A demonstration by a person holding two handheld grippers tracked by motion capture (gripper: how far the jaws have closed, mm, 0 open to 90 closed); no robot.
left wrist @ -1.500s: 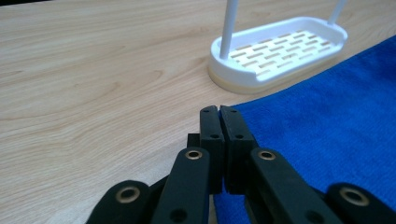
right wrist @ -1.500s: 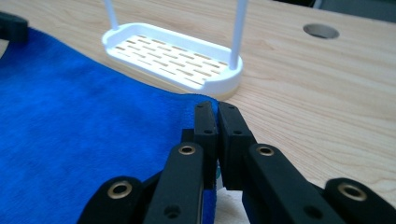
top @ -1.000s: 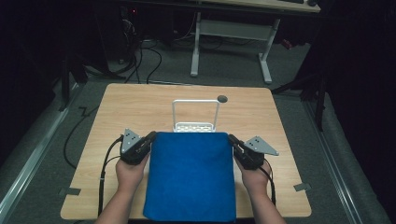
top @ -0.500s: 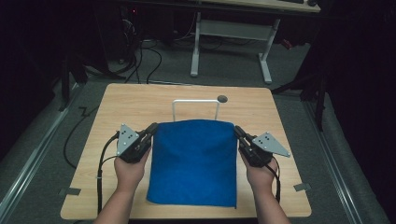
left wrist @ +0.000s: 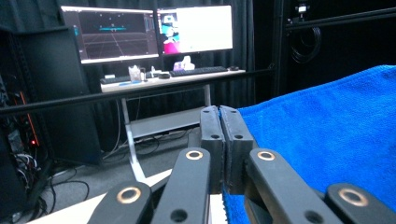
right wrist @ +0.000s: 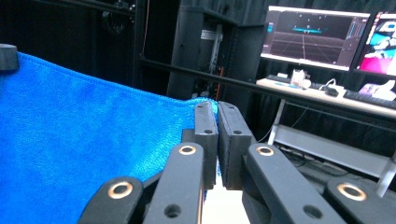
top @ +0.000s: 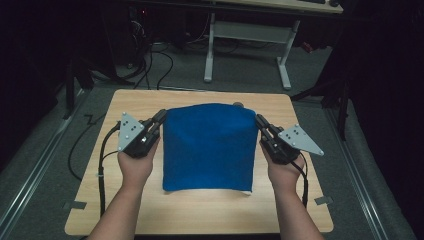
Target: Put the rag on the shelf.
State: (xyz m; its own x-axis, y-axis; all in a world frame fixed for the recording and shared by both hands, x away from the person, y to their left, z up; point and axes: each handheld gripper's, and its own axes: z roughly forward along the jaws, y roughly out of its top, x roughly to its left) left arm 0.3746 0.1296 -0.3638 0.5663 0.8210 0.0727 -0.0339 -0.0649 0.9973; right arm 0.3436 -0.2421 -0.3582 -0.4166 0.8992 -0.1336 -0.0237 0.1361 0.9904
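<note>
One blue towel, stretched between the tongs. Two grippers: left gripper at its left top corner, right gripper at its right top corner. One wooden table beneath them. Two monitors well beyond the tongs, on one desk.

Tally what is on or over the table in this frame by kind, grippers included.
Blue towel: 1, lifted by its two far corners
Handheld grippers: 2, left gripper and right gripper, each clamped on a corner
Wooden table: 1
Total: 4
</note>
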